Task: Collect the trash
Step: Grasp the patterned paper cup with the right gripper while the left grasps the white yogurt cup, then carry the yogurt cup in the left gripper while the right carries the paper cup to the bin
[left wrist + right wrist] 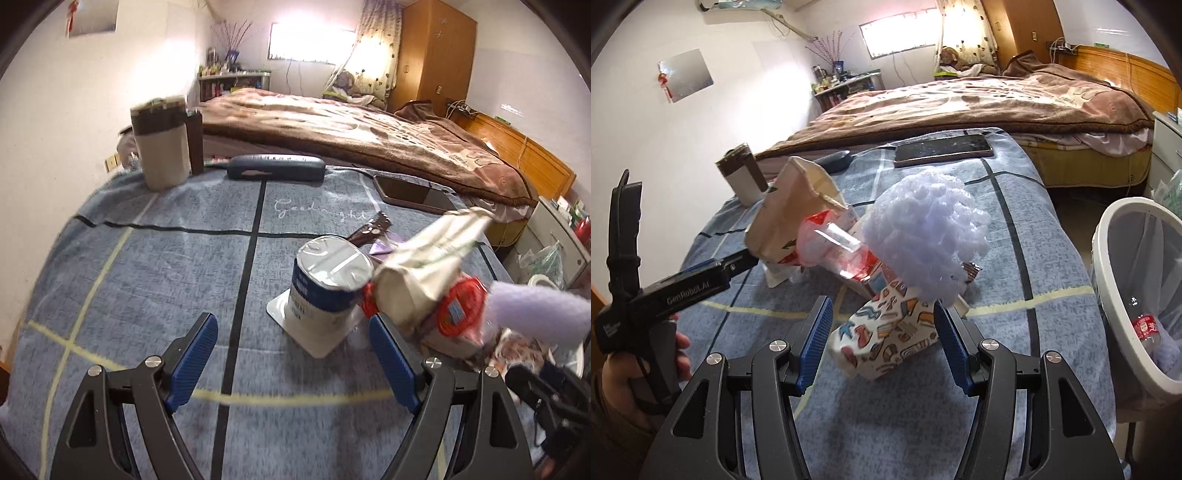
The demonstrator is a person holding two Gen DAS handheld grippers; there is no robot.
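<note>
On the bench: trash pile on blue cloth
Left claw: wide, near yogurt cup
Right claw: wide, flanking patterned carton
Bin: right of bench

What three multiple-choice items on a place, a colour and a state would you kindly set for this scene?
1. Where is the red-labelled bottle? A in the white bin; B on the bed; C on the phone.
2. What colour are the gripper pads? A red; B blue; C yellow.
3. How is the right gripper? A shut on the phone; B shut on a cup; C open.
Answers: 1 A, it lies inside the bin. 2 B, both views show blue pads. 3 C, its fingers stand apart.
</note>
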